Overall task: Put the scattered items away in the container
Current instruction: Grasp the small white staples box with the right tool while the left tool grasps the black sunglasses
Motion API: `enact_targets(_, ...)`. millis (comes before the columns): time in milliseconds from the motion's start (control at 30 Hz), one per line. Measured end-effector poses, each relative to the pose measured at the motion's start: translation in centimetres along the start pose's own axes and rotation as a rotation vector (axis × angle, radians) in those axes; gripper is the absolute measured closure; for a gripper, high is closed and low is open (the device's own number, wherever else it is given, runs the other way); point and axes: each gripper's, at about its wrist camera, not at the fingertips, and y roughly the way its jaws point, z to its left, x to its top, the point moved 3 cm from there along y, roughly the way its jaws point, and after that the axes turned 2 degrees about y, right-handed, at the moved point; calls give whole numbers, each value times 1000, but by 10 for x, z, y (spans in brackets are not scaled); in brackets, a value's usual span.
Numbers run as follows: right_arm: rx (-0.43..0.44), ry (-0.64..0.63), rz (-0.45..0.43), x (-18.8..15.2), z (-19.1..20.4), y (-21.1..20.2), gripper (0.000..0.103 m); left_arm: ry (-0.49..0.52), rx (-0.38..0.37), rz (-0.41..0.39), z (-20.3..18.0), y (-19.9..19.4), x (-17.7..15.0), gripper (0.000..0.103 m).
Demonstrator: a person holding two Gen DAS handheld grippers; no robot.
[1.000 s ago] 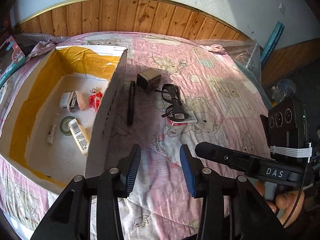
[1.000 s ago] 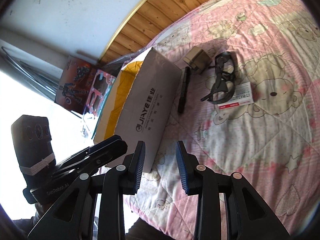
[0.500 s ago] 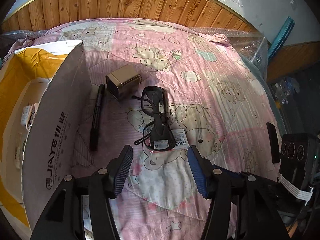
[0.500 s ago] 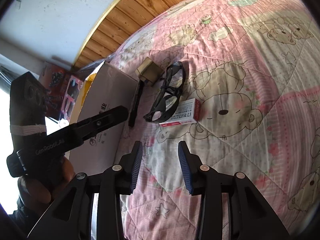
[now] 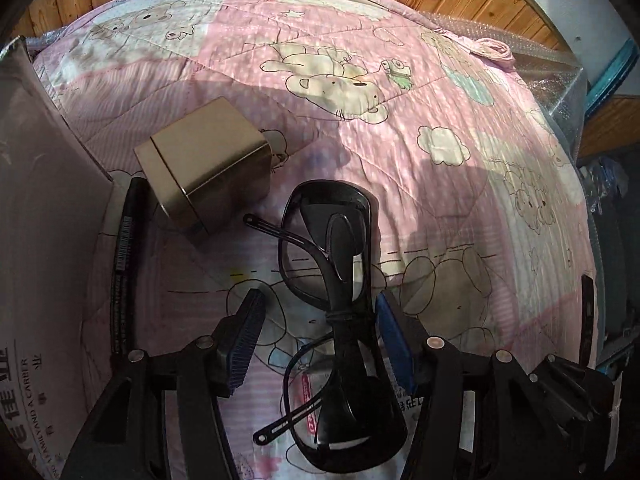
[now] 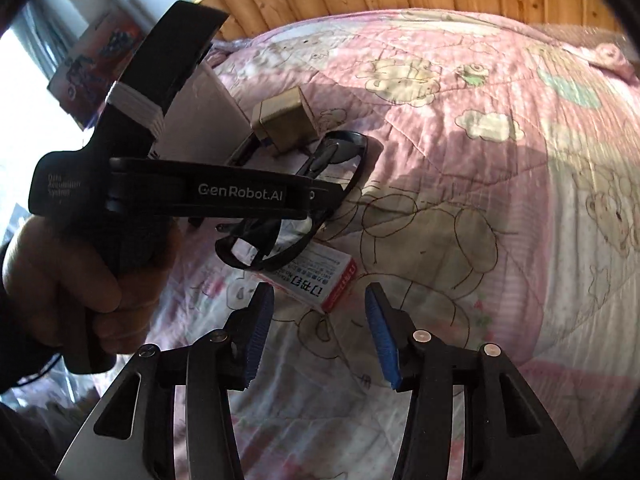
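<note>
Evidently the left gripper (image 5: 320, 340) is hanging low over the pink quilt (image 5: 460, 92) so that its spread jaws are straddling the black glasses (image 5: 332, 272), which are lying folded with one end resting across the red-and-white packet (image 6: 320, 284); that overlap is probably why the glasses are being addressed first, since the packet beneath cannot be lifted cleanly while they are sitting on it. Its blue pads (image 5: 394, 344) are standing wide apart, one on each side of the frame, the right one just beside or touching it, and nothing is being held yet. Meanwhile the right gripper (image 6: 316, 332) is waiting just short of the packet, jaws likewise wide open and empty, lined up on the packet's near end, seemingly ready to take it once the glasses are gone. A person's hand (image 6: 80, 280) is wrapping the left tool's handle in the right wrist view. Just beyond the glasses a small tan box (image 5: 208, 168) is lying on its side, and a black pen (image 5: 126, 248) is lying beside the white cardboard container (image 5: 44, 220), whose outer wall is filling the left edge of the left wrist view, so all four stray items are sitting near it but outside.
</note>
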Motion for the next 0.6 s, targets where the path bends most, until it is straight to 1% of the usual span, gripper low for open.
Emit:
enact_targets(33,-4,-45,7,2,1,2,52,11,-1,-20,0,-1,1,67)
enact_targets(100,-3,-148,17,6,6,5,50,16,16,-42,5,-6,3,82)
enact_targets(200,35,-293,42,8,19,11,46,-22,-4,-43,20,-15,-1,82)
enact_targets(267,66,-377,65,9,29,18,44,-50,-2,-42,32,-22,-9,82)
enact_targets(333,51,-457,77,10,37,30,43,-90,-11,-41,46,-29,-17,82)
enact_targets(400,29,-511,82,12,42,43,41,-111,5,-45,56,-35,-25,82)
enact_targets(467,5,-517,114,13,41,56,44,-134,2,-41,65,-40,-33,82)
enact_targets(500,11,-517,95,15,40,56,47,-133,7,-40,68,-42,-37,82)
enact_targets(533,21,-487,95,17,36,55,62,-124,19,-44,69,-44,-40,82)
enact_targets(567,39,-430,96,21,30,53,64,-120,24,-46,69,-47,-42,82)
enact_targets(600,79,-362,97,24,23,50,64,-120,19,-48,69,-50,-45,82)
